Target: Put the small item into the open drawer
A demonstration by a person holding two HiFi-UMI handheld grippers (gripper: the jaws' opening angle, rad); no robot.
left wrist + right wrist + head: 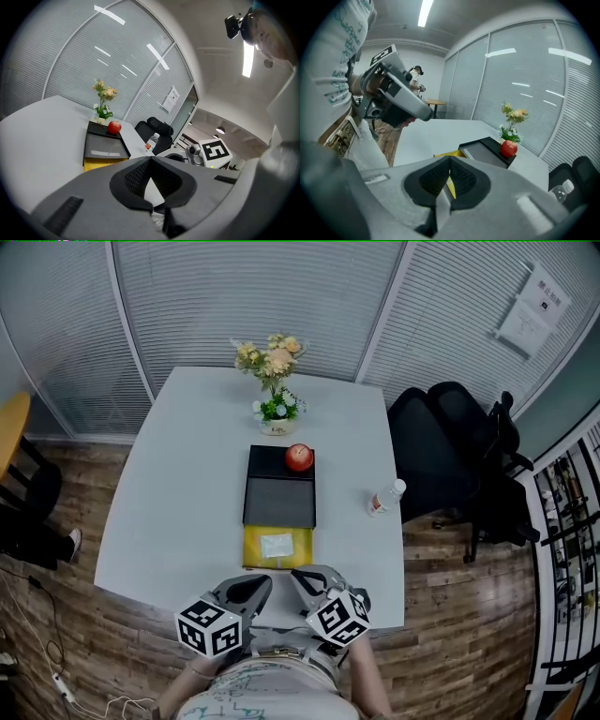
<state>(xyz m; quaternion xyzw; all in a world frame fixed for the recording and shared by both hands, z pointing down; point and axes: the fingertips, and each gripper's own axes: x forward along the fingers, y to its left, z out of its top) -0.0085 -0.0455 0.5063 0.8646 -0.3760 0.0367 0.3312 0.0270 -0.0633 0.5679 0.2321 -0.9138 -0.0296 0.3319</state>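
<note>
1. Both tools are clenched and empty: my left gripper (255,587) and right gripper (305,579) hover by the table (187,474) edge.
2. A pale small item (277,545) apparently already lies in the open drawer (253,559); little seems left.

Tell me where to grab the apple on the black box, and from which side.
Pinch the apple across its round middle, on its left and right sides. Come from the near side, slightly above: the flat top of the black box lies bare in front of it, while the flower pot stands just behind the box.
</note>
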